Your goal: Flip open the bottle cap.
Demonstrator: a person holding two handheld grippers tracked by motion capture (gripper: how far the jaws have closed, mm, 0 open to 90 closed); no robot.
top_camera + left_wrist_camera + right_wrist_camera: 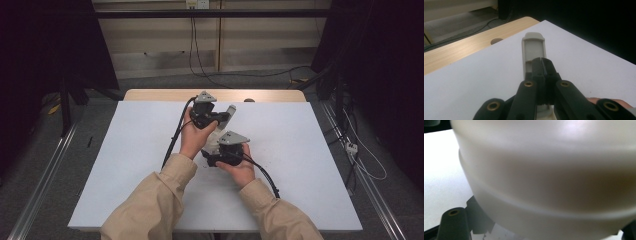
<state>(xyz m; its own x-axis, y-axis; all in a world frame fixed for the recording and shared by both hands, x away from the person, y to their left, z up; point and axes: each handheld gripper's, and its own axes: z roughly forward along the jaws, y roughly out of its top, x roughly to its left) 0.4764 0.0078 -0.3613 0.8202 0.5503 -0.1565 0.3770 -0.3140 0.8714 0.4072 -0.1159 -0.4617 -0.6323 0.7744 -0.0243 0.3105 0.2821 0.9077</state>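
Holding one pale plastic part (223, 125) between two grippers, mid-tabletop.

High view: left gripper (212, 118) sits at the part's far end, right gripper (220, 157) at its near end, just in front of the person's tan sleeves (165, 200). The part runs slantwise between them, raised slightly or resting on the sheet; can't tell which. My read: two-point hold, one end steadied while the other gets worked, likely pulling apart or pressing together. White sheet (125, 165) covers most of the tabletop (150, 95); bare wood strip shows past the part's far end, with a round hole in it. Beyond that: grey floor, loose cables, a pale wall panel, dark curtains either side, metal rails flanking the table.

Left gripper view: jaws fully together, tips pinched on the thin edge of the part's grey channel-shaped piece (534, 50), which extends away from the jaws over the white sheet. Wood edge and hole (497, 40) lie beyond and left of that piece. A narrow pinch suits a thin wall.

Right gripper view: the part's rounded off-white body (549, 175) sits hard up against the camera, blurred. The jaws read as nearly closed, evidently clamped on the part below the bulge; contact itself is hidden. One black jaw link (452, 222) at lower left of the body, white sheet behind.
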